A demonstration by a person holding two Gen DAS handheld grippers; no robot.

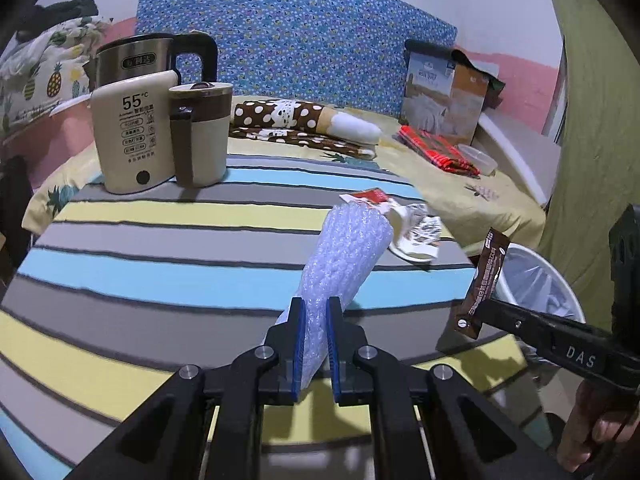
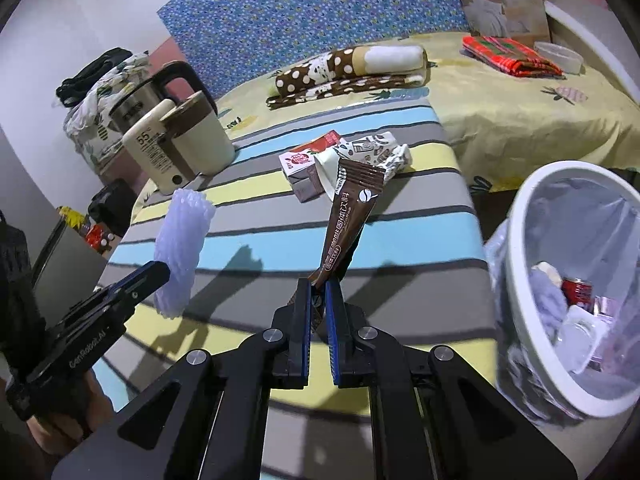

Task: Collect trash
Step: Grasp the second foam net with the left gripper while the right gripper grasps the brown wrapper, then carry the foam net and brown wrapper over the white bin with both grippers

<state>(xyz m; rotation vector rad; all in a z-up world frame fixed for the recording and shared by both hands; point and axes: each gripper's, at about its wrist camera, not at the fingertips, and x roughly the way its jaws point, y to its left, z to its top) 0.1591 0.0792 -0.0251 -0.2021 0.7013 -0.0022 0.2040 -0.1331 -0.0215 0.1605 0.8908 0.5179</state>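
My left gripper (image 1: 316, 308) is shut on a pale foam net sleeve (image 1: 344, 256), which is lifted above the striped table (image 1: 160, 264); the same foam sleeve (image 2: 182, 248) shows at the left in the right wrist view. My right gripper (image 2: 318, 292) is shut on a brown coffee sachet (image 2: 350, 216), also held above the table; that sachet (image 1: 482, 280) appears at the right in the left wrist view. A small juice carton (image 2: 304, 168) and a crumpled paper cup (image 2: 372, 152) lie on the table beyond. A white bin (image 2: 516, 248) with a clear liner stands at the right, with several pieces of trash inside.
A cream jug with a 55 degree label (image 1: 128, 136), a brown-banded mug (image 1: 200, 132) and a steel kettle (image 1: 136, 60) stand at the table's far left. Behind is a bed with a dotted pillow (image 1: 304, 120), red plaid cloth (image 1: 436, 148), a clear tub (image 1: 478, 158) and a box (image 1: 444, 96).
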